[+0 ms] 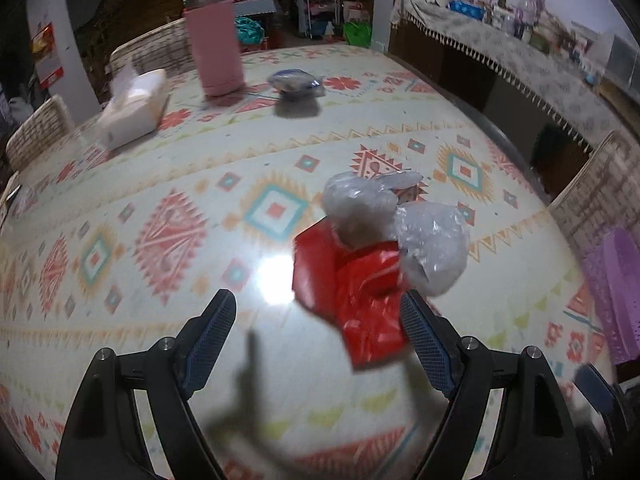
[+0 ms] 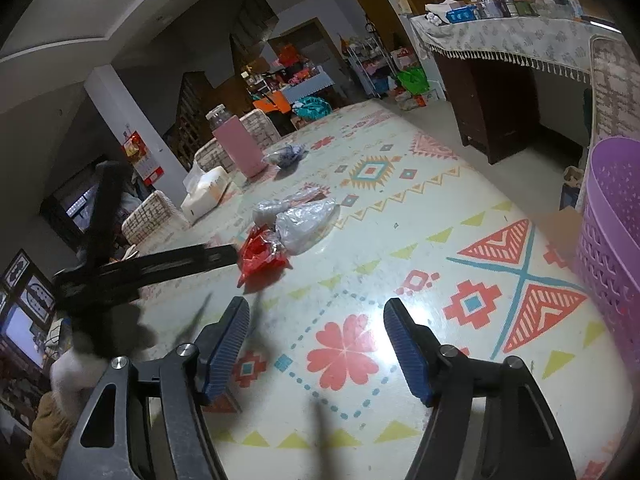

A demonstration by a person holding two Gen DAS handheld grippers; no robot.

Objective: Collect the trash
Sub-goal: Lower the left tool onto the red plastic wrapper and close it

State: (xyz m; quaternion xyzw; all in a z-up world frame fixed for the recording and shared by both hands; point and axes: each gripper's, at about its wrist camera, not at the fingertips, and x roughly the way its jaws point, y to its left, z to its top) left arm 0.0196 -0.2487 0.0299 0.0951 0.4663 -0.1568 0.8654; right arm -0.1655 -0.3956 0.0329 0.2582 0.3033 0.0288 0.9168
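Left gripper (image 1: 318,312), tongs apart and empty, hovers beside a red wrapper (image 1: 360,292) and clear bags (image 1: 432,248) on the patterned table (image 1: 160,184) (right gripper (image 2: 316,320) likewise apart, empty).

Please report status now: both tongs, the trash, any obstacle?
Left tongs open, above red wrapper. Right tongs open, empty. Clear plastic bags beside the wrapper. No obstacle.

Both wrist cameras look steeply down along their fingers, close above the patterned tabletop (image 1: 168,184); both catch the red wrapper (image 2: 260,254).
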